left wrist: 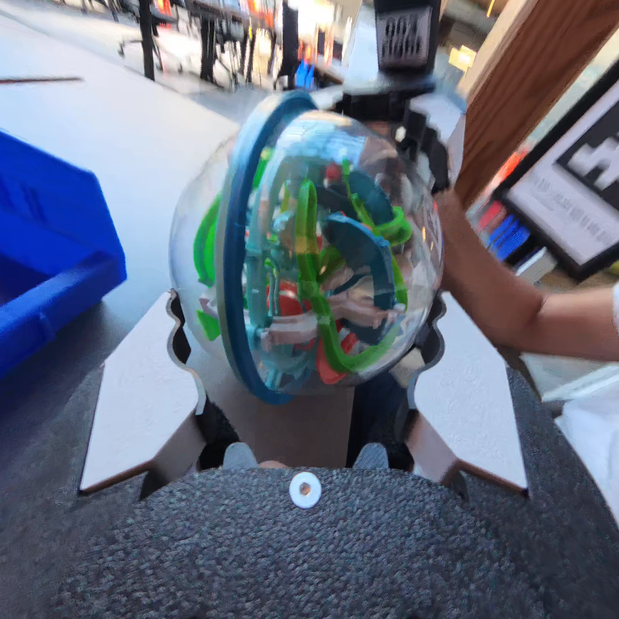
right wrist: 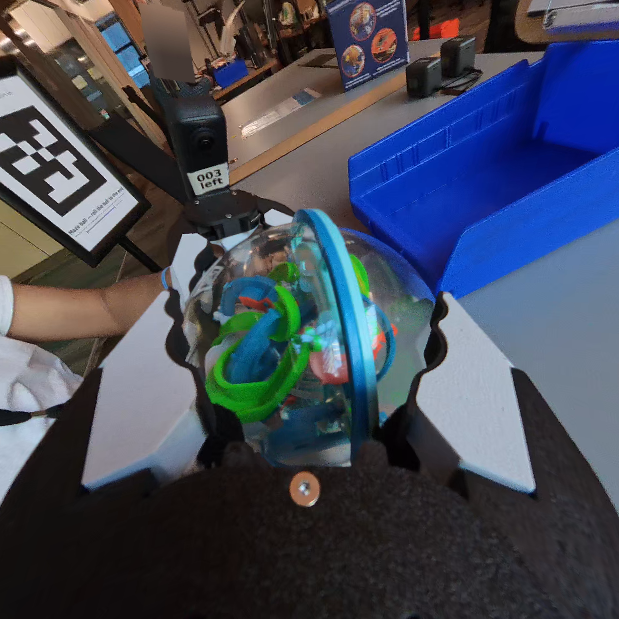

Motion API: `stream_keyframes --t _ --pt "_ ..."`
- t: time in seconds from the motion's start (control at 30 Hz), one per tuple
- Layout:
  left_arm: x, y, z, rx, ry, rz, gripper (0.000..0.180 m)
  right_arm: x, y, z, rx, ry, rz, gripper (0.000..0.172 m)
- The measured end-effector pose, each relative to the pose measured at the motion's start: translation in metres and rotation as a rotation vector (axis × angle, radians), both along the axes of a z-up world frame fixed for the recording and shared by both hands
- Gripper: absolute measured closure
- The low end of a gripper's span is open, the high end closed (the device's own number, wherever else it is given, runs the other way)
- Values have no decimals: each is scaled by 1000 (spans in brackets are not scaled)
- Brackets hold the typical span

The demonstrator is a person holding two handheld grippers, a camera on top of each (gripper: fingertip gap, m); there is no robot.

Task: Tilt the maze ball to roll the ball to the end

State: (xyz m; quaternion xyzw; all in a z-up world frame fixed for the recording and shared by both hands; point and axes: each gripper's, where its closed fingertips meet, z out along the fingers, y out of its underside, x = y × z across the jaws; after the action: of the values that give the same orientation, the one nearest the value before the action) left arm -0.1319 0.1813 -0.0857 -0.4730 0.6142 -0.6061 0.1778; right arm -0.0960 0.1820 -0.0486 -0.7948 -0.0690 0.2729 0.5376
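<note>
With both grippers clamped on it, we hold the clear maze ball (right wrist: 301, 341): left gripper (left wrist: 306, 321), right gripper (right wrist: 306, 341), blue bin (right wrist: 485, 187) beside.

Maze ball (right wrist: 301, 341): clear sphere, blue equator ring near upright, green, blue, red tracks inside, held above surface.

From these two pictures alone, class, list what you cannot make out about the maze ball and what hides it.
- The small rolling ball inside the maze ball: not findable in either view; tracks overlap, and the left wrist view is motion-blurred.
- The maze's end point: not identifiable among the tangled tracks.
- The sphere's underside: hidden in the right wrist view by the right hand-held gripper.
- The blue bin: cut off by the left edge.
</note>
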Motion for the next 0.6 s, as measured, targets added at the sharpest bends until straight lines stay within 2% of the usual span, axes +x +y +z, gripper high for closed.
stream_keyframes --t 0.13,0.27,0.4,0.5,0.6 --pt "-3 13 0 -58 6 -29 40 4 6 2 19 108 11 40" --pt "-7 27 1 -96 8 -21 40 4 19 1 31 142 25 41" --pt "-17 40 -4 -174 17 -3 41 5 22 3 62 175 44 50" --pt "-22 55 -8 -230 28 58 42 15 18 3 119 250 -50 40" --pt "-26 70 -10 -247 40 141 42 9 6 -9 151 203 -154 31"
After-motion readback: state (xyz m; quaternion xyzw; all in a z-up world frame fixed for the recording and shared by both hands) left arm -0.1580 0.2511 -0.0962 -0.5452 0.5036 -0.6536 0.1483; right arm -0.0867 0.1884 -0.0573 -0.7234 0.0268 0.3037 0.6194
